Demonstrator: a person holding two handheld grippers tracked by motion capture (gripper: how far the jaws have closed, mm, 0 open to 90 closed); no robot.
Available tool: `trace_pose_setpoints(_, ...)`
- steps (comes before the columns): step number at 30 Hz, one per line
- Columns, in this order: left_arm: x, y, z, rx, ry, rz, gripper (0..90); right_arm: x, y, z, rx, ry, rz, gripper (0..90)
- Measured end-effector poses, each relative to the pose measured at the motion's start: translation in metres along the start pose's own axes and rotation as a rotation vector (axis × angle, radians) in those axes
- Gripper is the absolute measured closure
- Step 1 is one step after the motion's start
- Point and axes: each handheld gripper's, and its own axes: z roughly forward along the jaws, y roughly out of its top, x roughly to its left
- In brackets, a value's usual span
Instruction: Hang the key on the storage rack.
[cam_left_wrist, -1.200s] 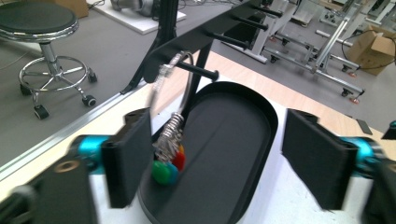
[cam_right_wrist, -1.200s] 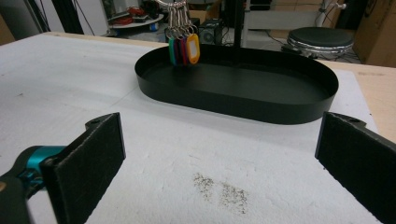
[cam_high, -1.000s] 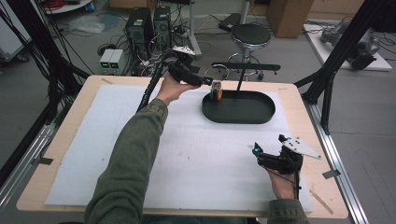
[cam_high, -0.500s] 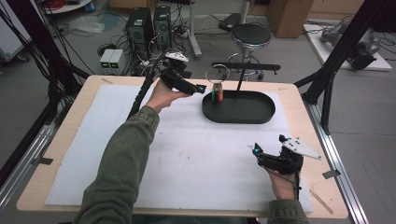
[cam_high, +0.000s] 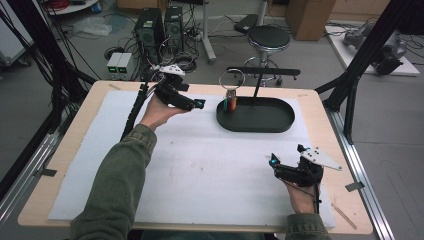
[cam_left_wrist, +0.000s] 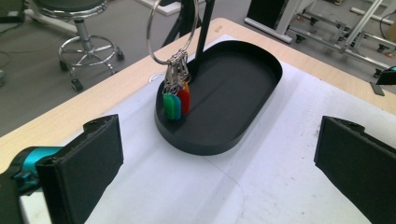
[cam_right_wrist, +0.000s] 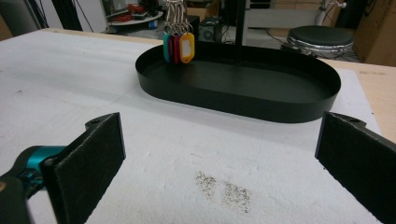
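Observation:
A black oval tray (cam_high: 255, 130) sits at the far middle of the table, with a thin black stand (cam_high: 257, 86) rising from it. A metal key ring (cam_high: 231, 80) with green, red and orange tags (cam_high: 230, 104) hangs at the tray's left end. My left gripper (cam_high: 199, 104) hovers open just left of the tray, apart from the tags. In the left gripper view the tags (cam_left_wrist: 176, 102) and tray (cam_left_wrist: 261, 88) lie ahead of the left gripper (cam_left_wrist: 219, 163), whose jaws stand wide. My right gripper (cam_high: 273, 161) rests open at the near right, facing the tray (cam_right_wrist: 243, 100) and tags (cam_right_wrist: 178, 46).
A white mat (cam_high: 200, 165) covers most of the wooden table. Black frame posts (cam_high: 350, 95) stand at the table's right side and cables trail off the left. A stool (cam_high: 269, 37) and computer boxes (cam_high: 155, 25) stand on the floor beyond the far edge.
My left gripper has drawn back to the left from the key ring and tags, which stay hanging over the tray. The right gripper has not moved.

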Motion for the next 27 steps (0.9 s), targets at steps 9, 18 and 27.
trace_pose_setpoints(9,0.0,-0.01,-0.021,-0.025,0.062,0.0,1.6,0.0,0.0,0.0,0.007,-0.001,0.0,0.5)
trace_pose_setpoints(18,0.004,-0.022,-0.04,-0.05,0.095,-0.016,1.7,0.001,0.0,0.0,0.006,-0.002,0.004,0.5)
trace_pose_setpoints(27,0.01,-0.034,-0.055,-0.055,0.123,-0.041,1.6,0.001,-0.001,0.001,0.011,-0.005,0.0,0.5)
